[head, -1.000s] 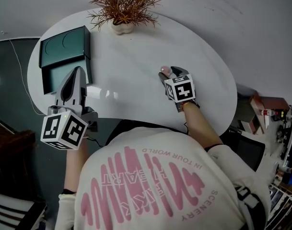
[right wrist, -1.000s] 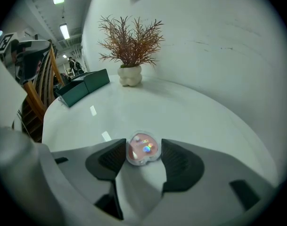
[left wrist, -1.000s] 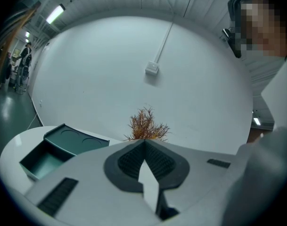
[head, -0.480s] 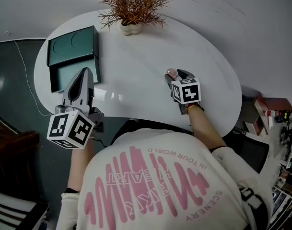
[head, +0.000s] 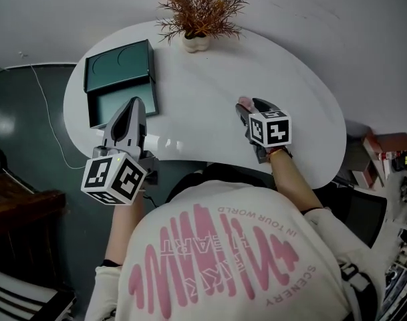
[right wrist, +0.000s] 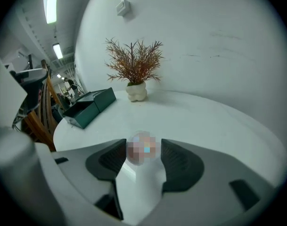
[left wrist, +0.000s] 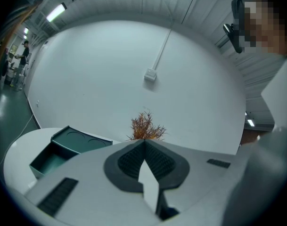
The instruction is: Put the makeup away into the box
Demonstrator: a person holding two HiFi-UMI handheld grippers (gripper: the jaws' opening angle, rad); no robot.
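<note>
A dark green box (head: 119, 79) lies open at the back left of the white table (head: 203, 79), its lid (head: 119, 62) flipped back and its tray (head: 113, 105) toward me. My left gripper (head: 135, 102) hovers just right of the tray, its jaws shut tip to tip with nothing between them (left wrist: 144, 142). My right gripper (head: 246, 105) is over the table's right half, shut on a small round pink makeup piece (head: 243, 101). In the right gripper view that piece (right wrist: 142, 147) sits between the two dark pads, with the box (right wrist: 89, 106) far to the left.
A dried reddish plant in a white pot (head: 196, 40) stands at the table's back edge. The table's near edge runs just in front of my body. Cluttered shelving (head: 390, 172) stands on the floor to the right.
The right gripper has lifted a little with the pink piece and drifted slightly left toward the box. The left gripper stays by the box, still shut.
</note>
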